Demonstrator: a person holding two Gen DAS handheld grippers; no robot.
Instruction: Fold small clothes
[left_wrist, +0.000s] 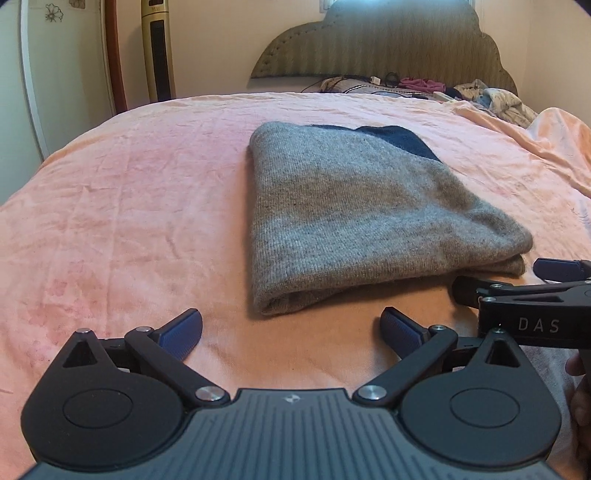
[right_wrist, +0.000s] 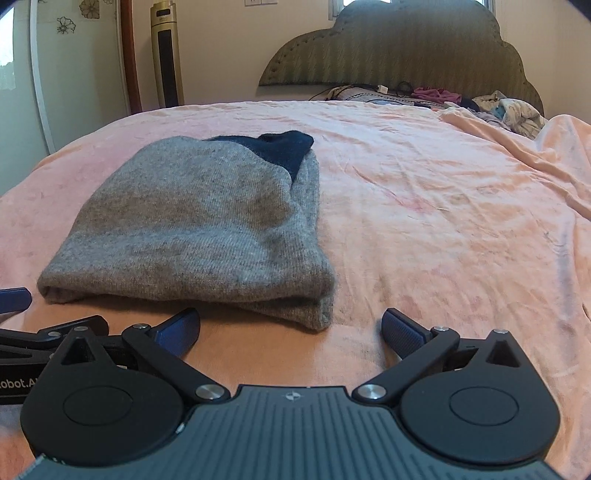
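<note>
A grey knitted garment (left_wrist: 354, 218) with a dark blue part at its far end lies folded flat on the pink bedspread (left_wrist: 129, 206). My left gripper (left_wrist: 291, 328) stands open just short of its near folded edge, nothing between the fingers. In the right wrist view the same garment (right_wrist: 199, 225) lies ahead and to the left. My right gripper (right_wrist: 291, 328) is open too, its fingers clear of the cloth near the garment's near right corner. Each gripper shows at the edge of the other's view, the right one (left_wrist: 532, 291) and the left one (right_wrist: 44, 332).
The pink bedspread (right_wrist: 443, 221) spreads wide on both sides of the garment. A padded headboard (left_wrist: 388, 40) stands at the far end, with a heap of loose clothes and cables (left_wrist: 436, 86) below it. A tall tower fan (left_wrist: 159, 51) stands by the wall at far left.
</note>
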